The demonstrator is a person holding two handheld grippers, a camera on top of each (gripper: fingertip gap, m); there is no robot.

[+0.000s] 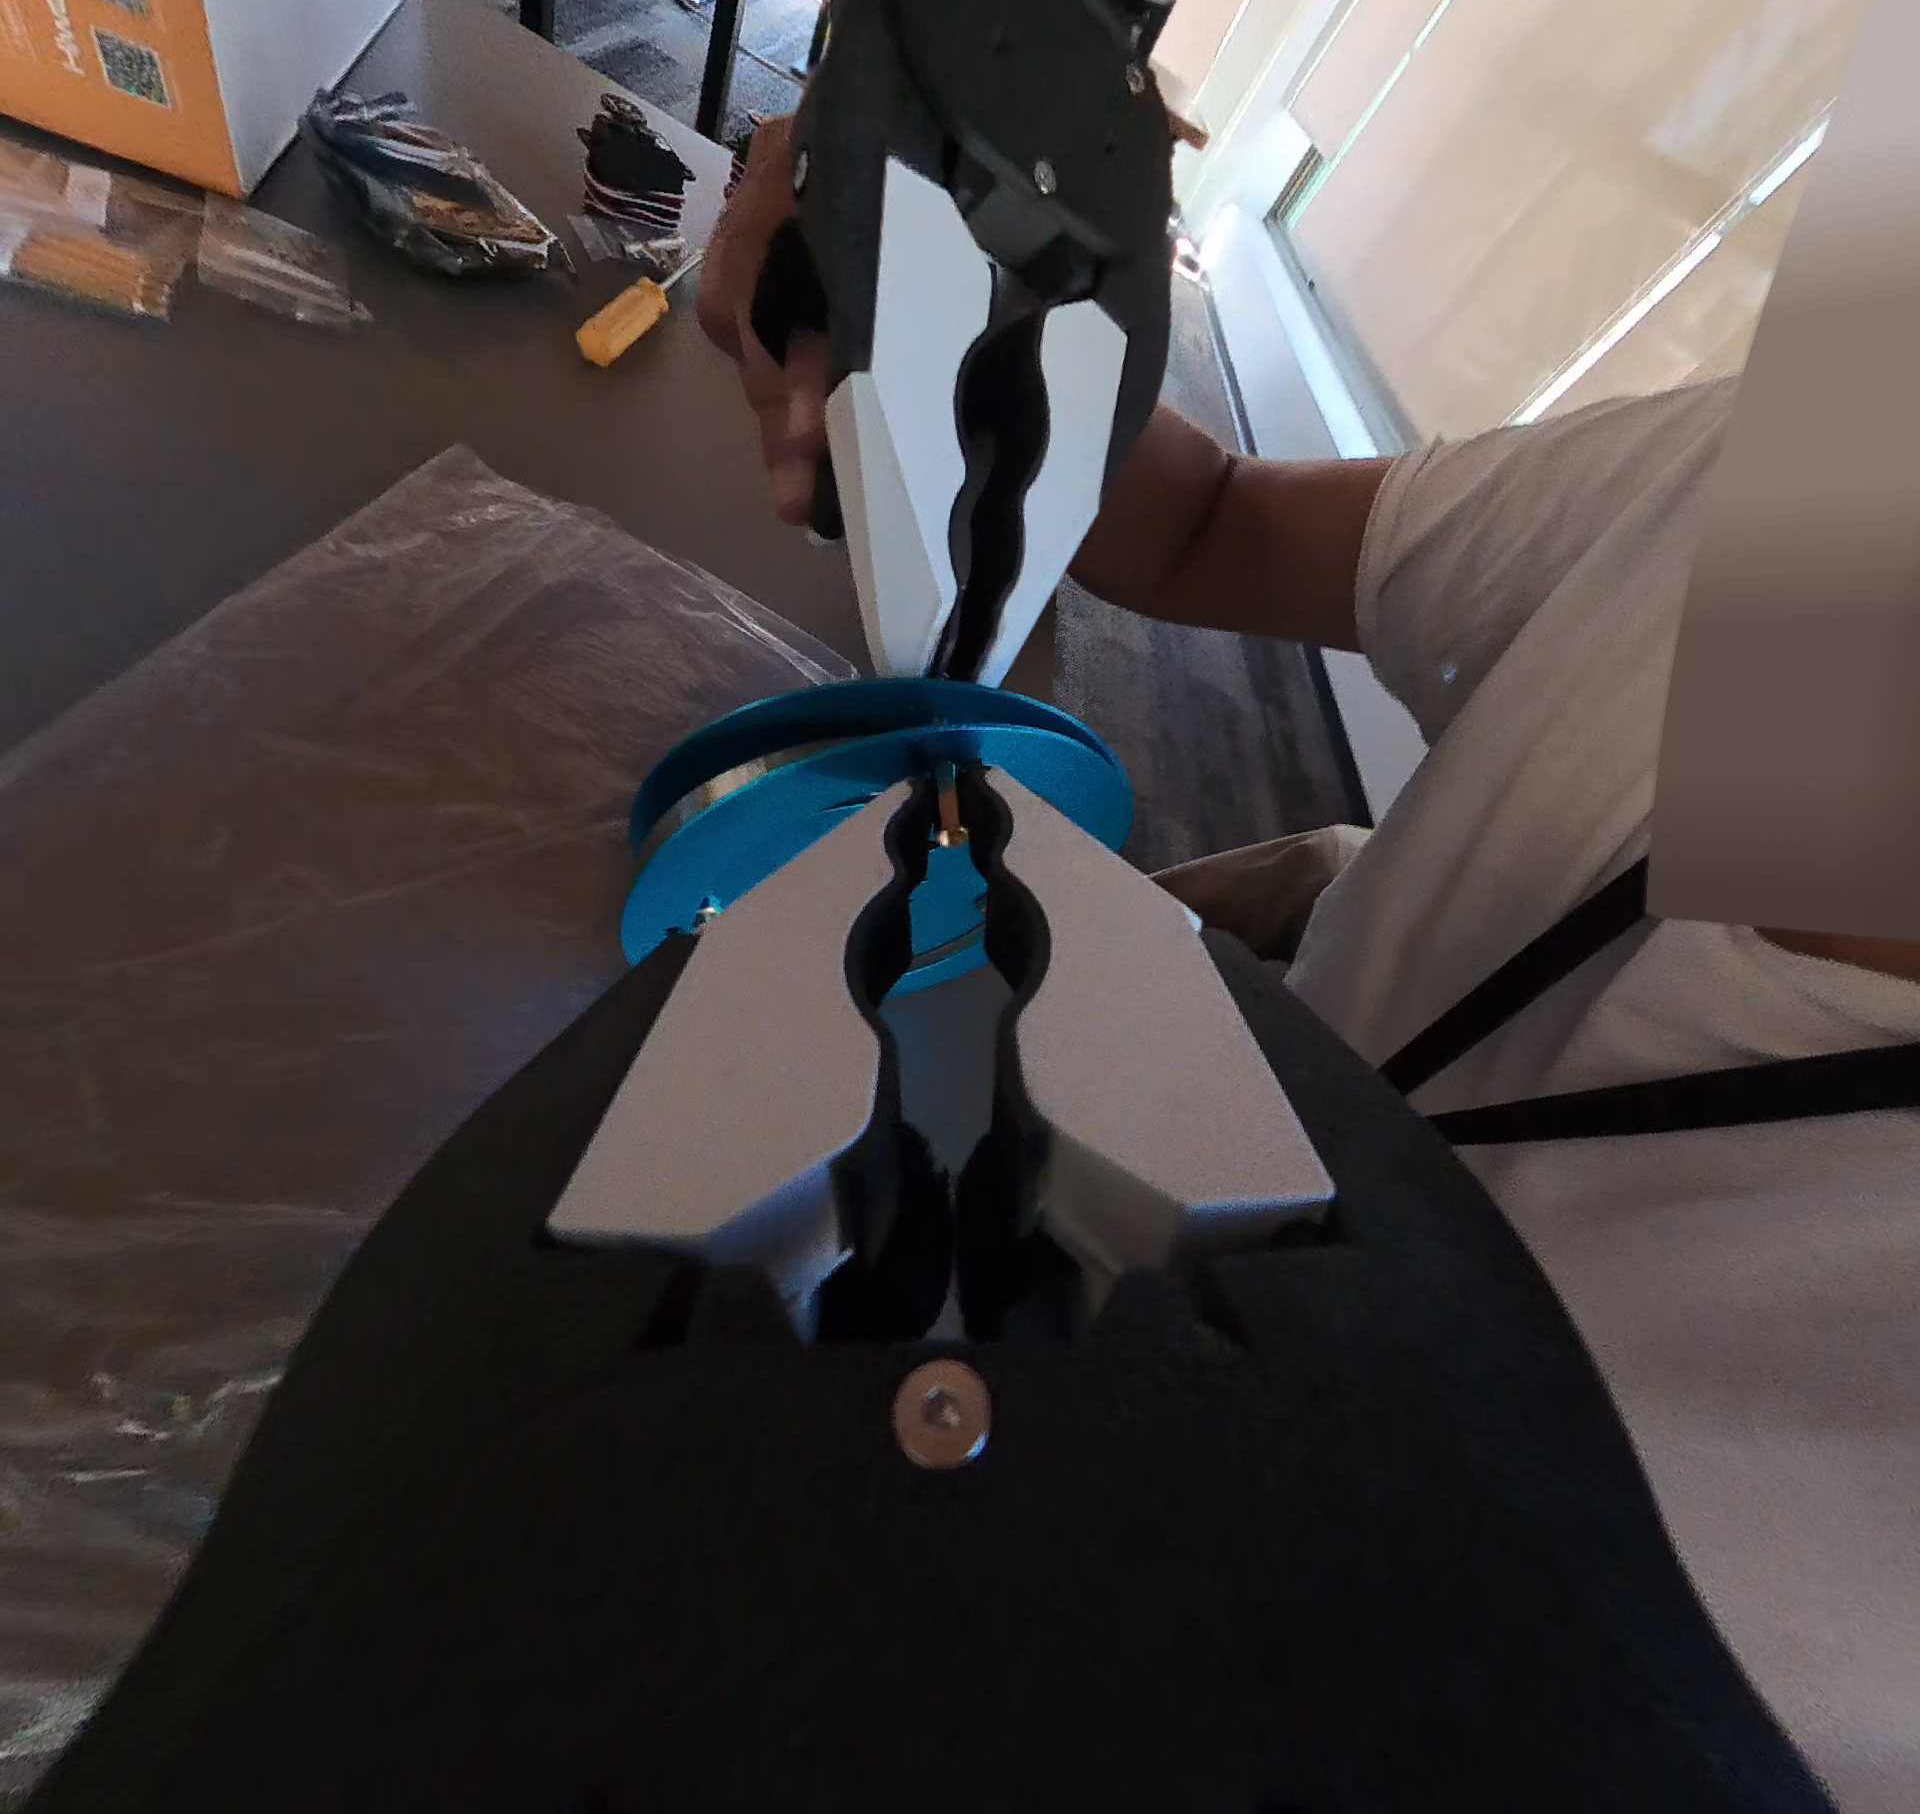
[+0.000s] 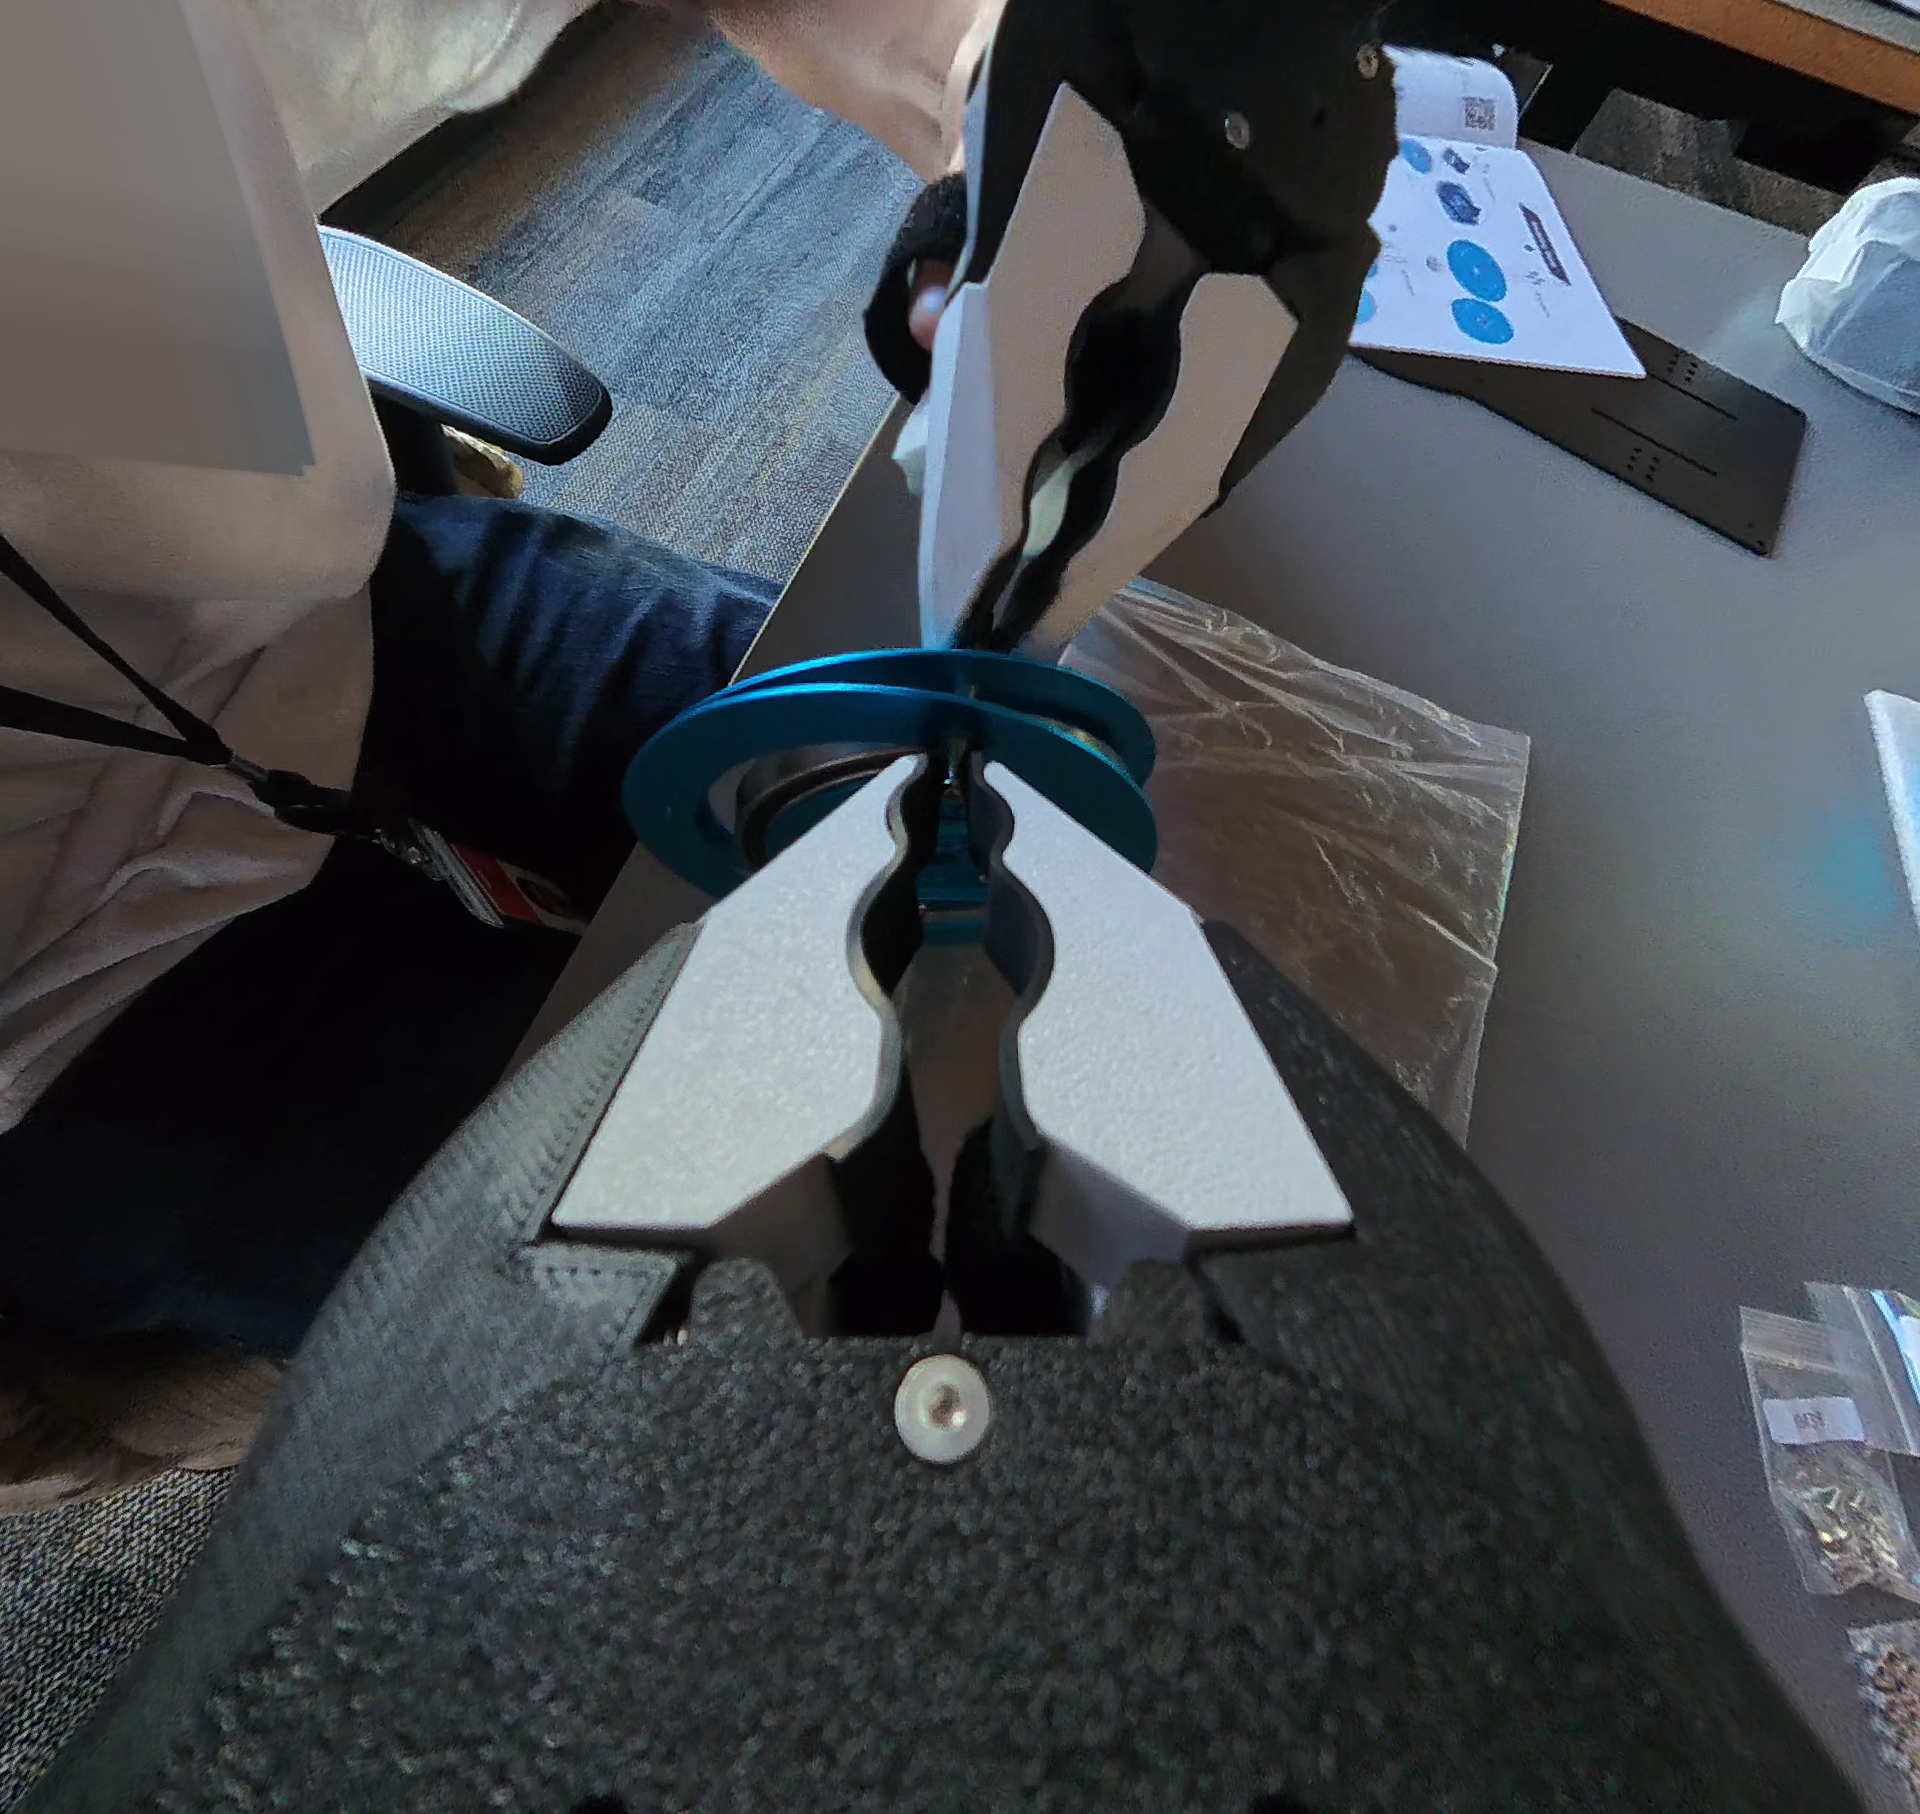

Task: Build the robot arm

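Observation:
A blue round assembly (image 1: 1049, 777) of two metal discs stacked with a silver ring between them is held in the air over the table edge. My left gripper (image 1: 948, 777) is shut on its near rim, beside a small brass post (image 1: 948, 814). My right gripper (image 1: 951, 663) comes down from above in the left wrist view and is shut on the far rim. In the right wrist view the blue assembly (image 2: 675, 788) sits between my right gripper (image 2: 951, 762), shut on it, and the left gripper (image 2: 987, 637) opposite.
A clear plastic bag (image 2: 1330, 829) lies on the grey table (image 2: 1662, 829) beneath. A printed sheet (image 2: 1496, 258) on a black plate (image 2: 1683, 455), small bags of screws (image 2: 1829, 1452), a yellow screwdriver (image 1: 621, 320), dark parts bags (image 1: 436, 195) and an orange box (image 1: 104, 29) lie around. The person sits close. My two grippers' fingertips are within a few centimetres of each other. The yellow screwdriver (image 1: 621, 320) lies around 30 centimeters away from my right fingertips.

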